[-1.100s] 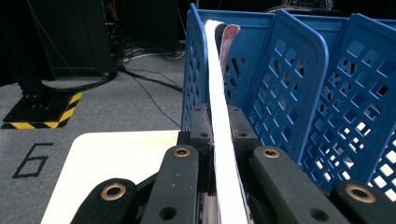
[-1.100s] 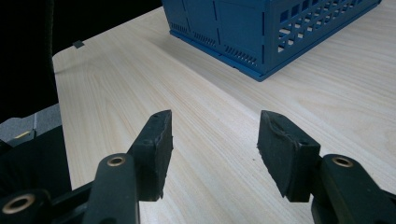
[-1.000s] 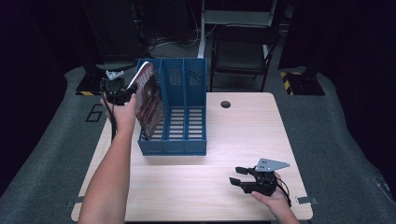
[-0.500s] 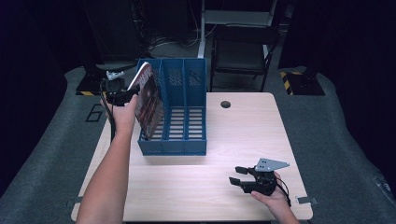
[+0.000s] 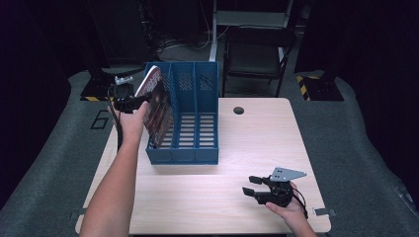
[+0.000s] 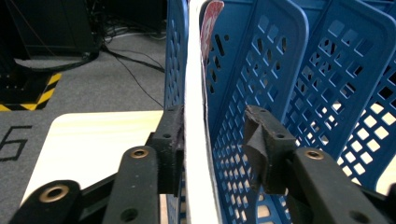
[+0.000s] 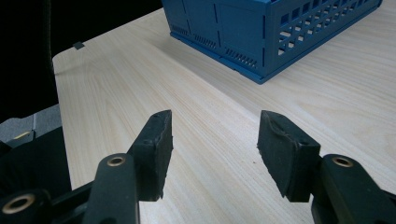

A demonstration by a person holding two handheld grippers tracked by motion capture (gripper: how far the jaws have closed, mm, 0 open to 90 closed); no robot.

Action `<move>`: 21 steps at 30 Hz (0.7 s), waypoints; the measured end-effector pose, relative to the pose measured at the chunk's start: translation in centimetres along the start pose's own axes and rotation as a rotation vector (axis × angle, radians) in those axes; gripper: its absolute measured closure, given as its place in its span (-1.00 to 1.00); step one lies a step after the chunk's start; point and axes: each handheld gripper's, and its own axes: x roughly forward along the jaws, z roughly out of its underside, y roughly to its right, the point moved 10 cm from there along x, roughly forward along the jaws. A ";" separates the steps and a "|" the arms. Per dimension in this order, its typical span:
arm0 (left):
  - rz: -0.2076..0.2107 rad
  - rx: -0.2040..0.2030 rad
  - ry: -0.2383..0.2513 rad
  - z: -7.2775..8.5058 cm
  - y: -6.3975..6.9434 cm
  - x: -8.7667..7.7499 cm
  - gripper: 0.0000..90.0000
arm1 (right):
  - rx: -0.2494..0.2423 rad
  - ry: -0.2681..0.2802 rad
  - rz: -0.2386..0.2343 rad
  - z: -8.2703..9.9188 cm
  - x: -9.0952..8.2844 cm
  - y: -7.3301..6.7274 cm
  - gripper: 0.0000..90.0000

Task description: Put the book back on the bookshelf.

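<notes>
Between the left gripper's [image 6: 212,154] just-opening spread jaws, a thin glossy book [image 6: 196,140] inside the perforated blue plastic rack [image 6: 299,70].

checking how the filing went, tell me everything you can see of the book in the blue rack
The book is thin, with a dark red patterned cover and white page edges. It stands on edge in the leftmost slot of the blue plastic file rack, tilted, its top sticking out above the rack's wall. The left gripper straddles its upper edge; its jaws have just been opening, one pad still against the pages, the other clear.
</notes>
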 end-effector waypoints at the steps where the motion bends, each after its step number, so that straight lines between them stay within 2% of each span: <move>1: 0.000 0.000 0.000 0.0 0.0 0.0 0.24 | 0.000 0.000 0.000 0.0 0.0 0.0 -0.01; 5: -0.004 0.024 0.027 -0.2 0.2 -0.7 0.06 | -0.001 -0.002 -0.001 0.0 0.0 0.1 -0.01; 9: 0.011 0.028 0.009 -0.1 0.2 -1.5 -0.16 | 0.002 -0.003 -0.002 0.0 0.0 0.1 -0.01; 10: 0.014 0.032 0.022 -0.2 0.2 -1.7 -0.17 | 0.001 -0.002 0.000 0.0 0.0 0.2 -0.01; 15: 0.039 0.035 0.014 0.1 0.3 -2.7 -0.22 | -0.002 -0.008 0.001 0.2 -0.1 0.1 -0.01; 16: 0.042 0.045 -0.001 0.3 0.3 -2.9 -0.24 | -0.002 -0.007 0.002 0.1 -0.2 0.1 -0.01; 21: 0.047 0.062 0.003 0.3 0.4 -4.0 -0.24 | 0.011 0.003 0.009 0.1 -0.4 0.3 -0.01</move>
